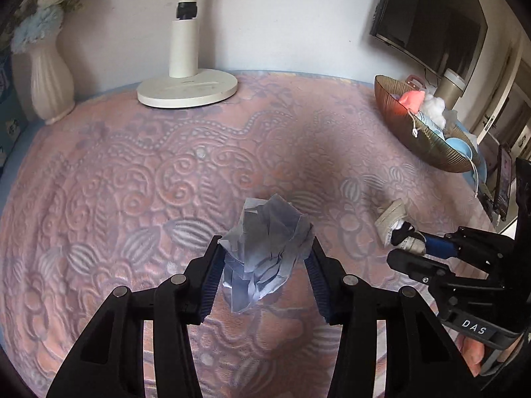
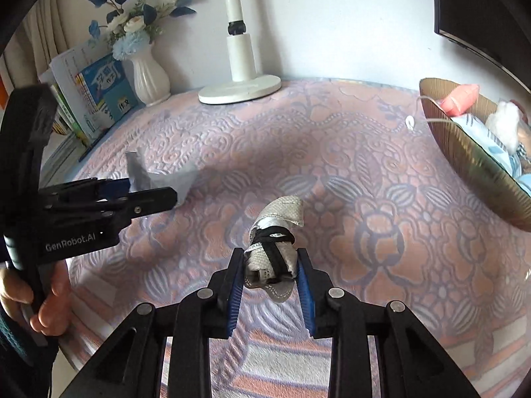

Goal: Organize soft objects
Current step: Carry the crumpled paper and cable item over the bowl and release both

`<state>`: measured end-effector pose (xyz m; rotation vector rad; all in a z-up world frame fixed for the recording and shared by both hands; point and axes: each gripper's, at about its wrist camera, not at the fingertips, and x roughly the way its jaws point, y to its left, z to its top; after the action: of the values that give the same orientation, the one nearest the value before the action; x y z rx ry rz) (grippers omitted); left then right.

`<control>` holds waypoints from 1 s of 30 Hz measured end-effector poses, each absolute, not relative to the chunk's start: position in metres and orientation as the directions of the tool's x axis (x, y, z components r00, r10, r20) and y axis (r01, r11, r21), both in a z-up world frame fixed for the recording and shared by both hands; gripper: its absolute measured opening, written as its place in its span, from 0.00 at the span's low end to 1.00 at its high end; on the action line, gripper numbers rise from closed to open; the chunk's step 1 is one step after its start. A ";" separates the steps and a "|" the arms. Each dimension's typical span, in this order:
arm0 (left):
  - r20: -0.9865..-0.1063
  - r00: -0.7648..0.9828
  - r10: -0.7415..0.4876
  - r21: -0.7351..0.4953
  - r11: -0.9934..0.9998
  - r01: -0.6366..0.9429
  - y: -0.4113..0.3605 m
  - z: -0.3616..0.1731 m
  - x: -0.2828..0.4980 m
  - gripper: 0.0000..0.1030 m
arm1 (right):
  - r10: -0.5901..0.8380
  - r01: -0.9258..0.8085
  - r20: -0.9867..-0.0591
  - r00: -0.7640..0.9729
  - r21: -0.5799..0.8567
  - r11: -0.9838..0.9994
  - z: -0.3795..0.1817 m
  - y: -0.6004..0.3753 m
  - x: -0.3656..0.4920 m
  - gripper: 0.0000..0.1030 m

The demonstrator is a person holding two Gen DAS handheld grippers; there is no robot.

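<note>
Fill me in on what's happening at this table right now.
A person is sorting soft items with a claw in each hand. The left claw grips a crumpled grey-blue wad, lifted off the patterned tablecloth. The right claw clamps a rolled beige cloth bundle tied with a black band. A ribbed bowl at the table's right already holds several soft things.

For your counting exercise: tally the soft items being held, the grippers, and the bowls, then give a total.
Soft items held: 2, crumpled grey cloth, rolled beige cloth
Hand-held grippers: 2, left hand-held gripper, right hand-held gripper
Bowls: 1, bowl
Total: 5
</note>
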<state>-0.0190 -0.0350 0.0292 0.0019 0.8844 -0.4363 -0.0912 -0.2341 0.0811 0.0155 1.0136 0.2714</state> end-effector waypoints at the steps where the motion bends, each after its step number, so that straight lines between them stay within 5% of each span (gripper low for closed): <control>1: -0.733 0.573 -0.367 -0.173 0.915 0.364 -0.032 0.028 -0.023 0.44 | 0.221 -0.208 -0.843 0.491 0.133 0.969 0.080 -0.235 -0.092 0.38; 4: -0.676 0.633 -0.378 -0.170 0.915 0.365 -0.027 0.039 -0.030 0.45 | 0.208 -0.172 -0.843 0.496 0.139 0.975 0.079 -0.243 -0.098 0.63; 14: -0.664 0.619 -0.420 -0.194 0.896 0.400 -0.029 0.037 -0.030 0.45 | 0.240 -0.127 -0.824 0.513 0.203 0.971 0.075 -0.243 -0.106 0.71; 17: -0.664 0.618 -0.420 -0.196 0.896 0.399 -0.029 0.037 -0.031 0.45 | 0.258 -0.126 -0.817 0.516 0.226 0.966 0.078 -0.238 -0.102 0.62; 22: -0.668 0.618 -0.415 -0.187 0.897 0.400 -0.031 0.037 -0.032 0.45 | 0.213 -0.115 -0.828 0.518 0.180 0.977 0.075 -0.233 -0.099 0.26; 30: -0.665 0.652 -0.364 -0.134 0.917 0.375 -0.036 0.043 -0.036 0.45 | 0.217 -0.202 -0.756 0.618 0.114 0.973 0.121 -0.240 -0.128 0.26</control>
<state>-0.0358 -0.0357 0.0432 0.0157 0.7515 -0.4189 -0.1283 -0.2399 0.1210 0.0183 0.8718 0.2405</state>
